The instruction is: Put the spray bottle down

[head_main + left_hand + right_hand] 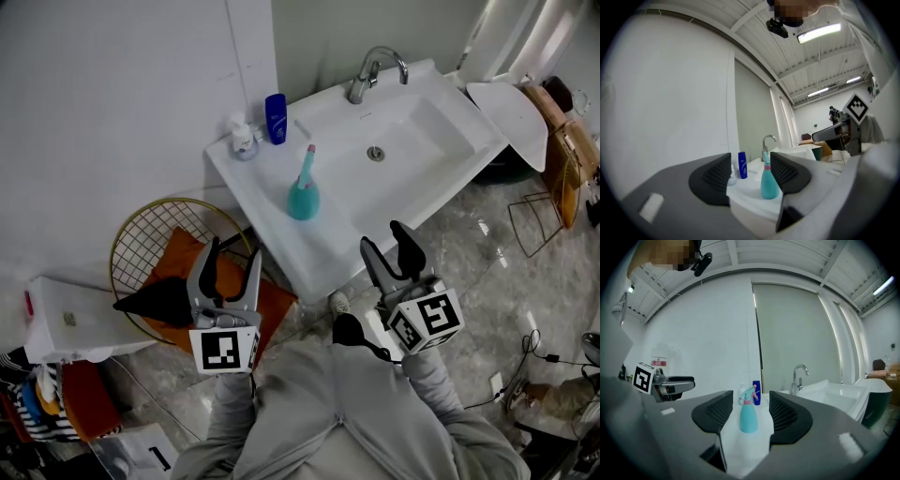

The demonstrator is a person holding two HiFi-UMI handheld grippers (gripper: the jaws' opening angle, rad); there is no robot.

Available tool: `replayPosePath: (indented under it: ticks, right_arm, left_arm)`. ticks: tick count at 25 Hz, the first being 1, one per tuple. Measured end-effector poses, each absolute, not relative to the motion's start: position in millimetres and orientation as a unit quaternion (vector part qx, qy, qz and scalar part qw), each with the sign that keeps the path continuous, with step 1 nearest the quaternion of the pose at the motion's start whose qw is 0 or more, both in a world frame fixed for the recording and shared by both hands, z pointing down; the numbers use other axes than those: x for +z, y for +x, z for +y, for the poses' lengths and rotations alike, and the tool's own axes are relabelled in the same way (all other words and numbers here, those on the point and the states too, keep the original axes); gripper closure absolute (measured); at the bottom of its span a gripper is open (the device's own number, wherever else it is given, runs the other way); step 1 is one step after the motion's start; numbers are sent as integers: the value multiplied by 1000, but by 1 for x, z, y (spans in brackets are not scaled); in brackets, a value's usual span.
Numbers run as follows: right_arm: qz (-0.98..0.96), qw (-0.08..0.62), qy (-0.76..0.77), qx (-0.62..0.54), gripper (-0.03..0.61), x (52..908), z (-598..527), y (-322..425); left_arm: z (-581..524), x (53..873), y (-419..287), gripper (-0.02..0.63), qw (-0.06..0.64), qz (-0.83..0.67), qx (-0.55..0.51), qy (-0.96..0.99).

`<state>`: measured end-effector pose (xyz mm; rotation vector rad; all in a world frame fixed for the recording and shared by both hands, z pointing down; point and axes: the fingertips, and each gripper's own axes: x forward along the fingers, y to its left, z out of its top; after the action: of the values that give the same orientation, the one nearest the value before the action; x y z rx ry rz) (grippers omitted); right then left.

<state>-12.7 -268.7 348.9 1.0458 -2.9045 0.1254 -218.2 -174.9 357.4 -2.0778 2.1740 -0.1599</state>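
The teal spray bottle (303, 191) with a pink collar stands upright on the left ledge of the white sink (441, 141), free of both grippers. It shows between the jaws in the left gripper view (768, 182) and in the right gripper view (748, 415), well beyond the fingertips. My left gripper (231, 261) is open, low and left of the sink's front corner. Just in front of the sink's front edge, my right gripper (392, 246) is open too. Nothing is held in either one.
A blue bottle (276, 118) and a small white pump bottle (243, 139) stand at the sink's back left corner, by the wall. The chrome tap (373, 71) rises behind the basin. A gold wire basket (167, 246) with orange cloth sits left of the sink. A white box (66, 319) lies at far left.
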Motion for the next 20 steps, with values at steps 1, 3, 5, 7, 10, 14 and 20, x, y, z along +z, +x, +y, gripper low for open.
replayPosePath:
  ticks: [1,3,5,7,10,14,20]
  right_arm:
    - [-940,27,339,40,356,349,-269,-13]
    - [-939,28,340,40,356,349,-268,-12]
    - [-939,28,341,39,356,349,-266,-11]
    - [-939,27,342,37,356,350,-265,-10]
    - [-939,26,342,35,356,351,-265,-10]
    - [-938,27,344,36,356,350,-264,-10]
    - [-938,25,345,36,356,351,-264,-9]
  left_arm:
    - [-175,357,-218,332,66,720,-54,-689]
    - [-174,355,-216,332,64,718,-53,-691]
    - [-173,352,-213,333,55,718,-49,-692]
    - [-171,351,-212,332,53,719,-46,-692]
    - [-171,352,-211,333,56,718,-48,-692]
    - [-170,352,-211,333,56,718,-48,-692]
    - [-170,353,-211,331,53,718,-48,-692]
